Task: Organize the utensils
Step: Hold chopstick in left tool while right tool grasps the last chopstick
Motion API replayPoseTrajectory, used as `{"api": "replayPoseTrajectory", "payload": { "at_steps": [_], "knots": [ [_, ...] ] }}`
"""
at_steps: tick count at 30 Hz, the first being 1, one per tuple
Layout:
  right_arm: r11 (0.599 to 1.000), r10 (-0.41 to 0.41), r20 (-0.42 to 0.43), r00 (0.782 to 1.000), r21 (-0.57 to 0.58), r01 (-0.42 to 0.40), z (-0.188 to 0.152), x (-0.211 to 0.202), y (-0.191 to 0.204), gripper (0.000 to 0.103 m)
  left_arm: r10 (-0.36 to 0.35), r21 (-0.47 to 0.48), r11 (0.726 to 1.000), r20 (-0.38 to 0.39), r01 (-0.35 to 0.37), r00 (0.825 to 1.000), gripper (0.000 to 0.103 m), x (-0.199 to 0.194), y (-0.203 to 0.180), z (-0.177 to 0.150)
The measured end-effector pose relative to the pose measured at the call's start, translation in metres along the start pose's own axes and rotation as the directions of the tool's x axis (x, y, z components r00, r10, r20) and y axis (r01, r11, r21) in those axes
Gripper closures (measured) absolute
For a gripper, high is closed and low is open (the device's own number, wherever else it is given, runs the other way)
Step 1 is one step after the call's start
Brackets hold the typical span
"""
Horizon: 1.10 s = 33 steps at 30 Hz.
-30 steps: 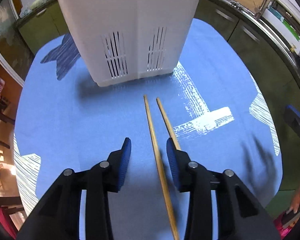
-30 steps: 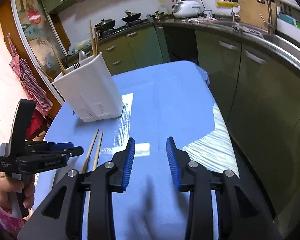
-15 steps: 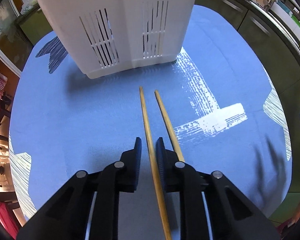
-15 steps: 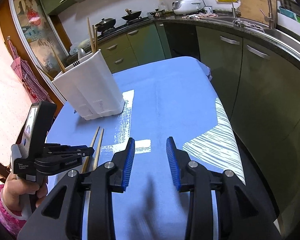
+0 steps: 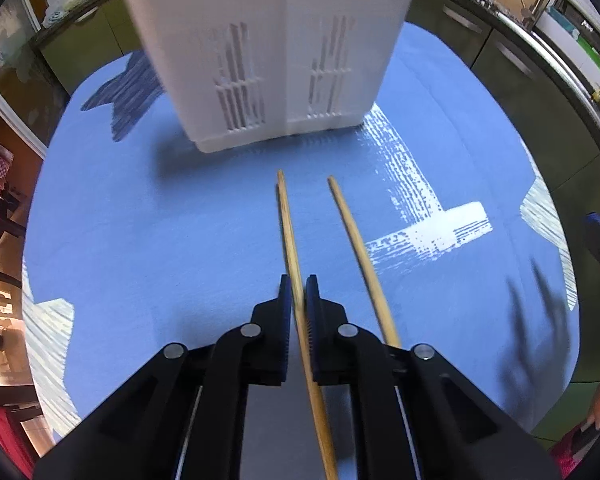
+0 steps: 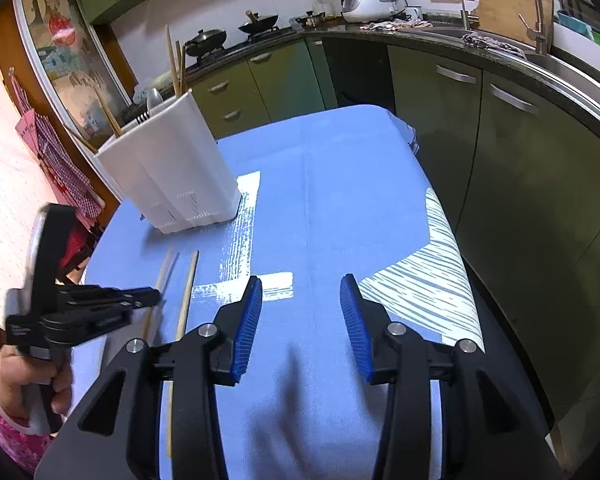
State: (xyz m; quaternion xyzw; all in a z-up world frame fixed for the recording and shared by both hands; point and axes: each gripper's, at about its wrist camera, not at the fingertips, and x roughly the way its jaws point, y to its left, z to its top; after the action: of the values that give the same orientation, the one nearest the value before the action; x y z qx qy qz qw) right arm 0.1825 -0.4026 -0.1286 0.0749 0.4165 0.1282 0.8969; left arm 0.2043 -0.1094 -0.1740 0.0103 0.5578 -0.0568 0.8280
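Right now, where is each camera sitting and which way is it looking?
Left wrist: sits on the left gripper, looking steeply down at the chopstick it pinches; only its black fingers show.
Right wrist: sits on the right gripper, looking across the blue table toward the kitchen; a hand shows.
Both share: white utensil holder, both chopsticks.

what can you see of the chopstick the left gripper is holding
The chopstick is a slim, pale wooden-looking stick that tapers to its far tip, which points toward the white utensil holder without touching it. The left gripper has just closed on it partway along, its blue pads pressing both sides. It runs back under the gripper and out of frame. A second chopstick lies on the blue tablecloth beside it, apart.
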Motion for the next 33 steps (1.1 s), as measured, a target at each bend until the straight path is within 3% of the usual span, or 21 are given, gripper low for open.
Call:
{"api": "replayPoseTrajectory", "payload": {
  "at_steps": [7,15,26,33],
  "knots": [
    [0.996,0.006,-0.092,0.996,-0.093,-0.015,0.001,0.029,0.031,0.062,-0.031,-0.029,0.999,0.092,0.034,0.995,0.096,-0.044,0.028,-0.019],
    [0.973,0.054,-0.234,0.971,-0.208,-0.104,0.005,0.081,0.097,0.062,-0.057,-0.043,0.997,0.199,0.067,0.978,0.096,-0.090,0.049,-0.043],
    [0.960,-0.061,-0.323,0.945,-0.278,-0.033,0.005,0.145,0.140,0.064,-0.070,-0.023,0.997,0.251,0.078,0.965,0.096,-0.113,0.056,-0.056],
    [0.948,-0.114,-0.292,0.949,-0.318,0.016,0.000,0.151,0.150,0.089,-0.074,-0.025,0.996,0.248,0.083,0.966,0.096,-0.111,0.057,-0.056]
  ]
}}
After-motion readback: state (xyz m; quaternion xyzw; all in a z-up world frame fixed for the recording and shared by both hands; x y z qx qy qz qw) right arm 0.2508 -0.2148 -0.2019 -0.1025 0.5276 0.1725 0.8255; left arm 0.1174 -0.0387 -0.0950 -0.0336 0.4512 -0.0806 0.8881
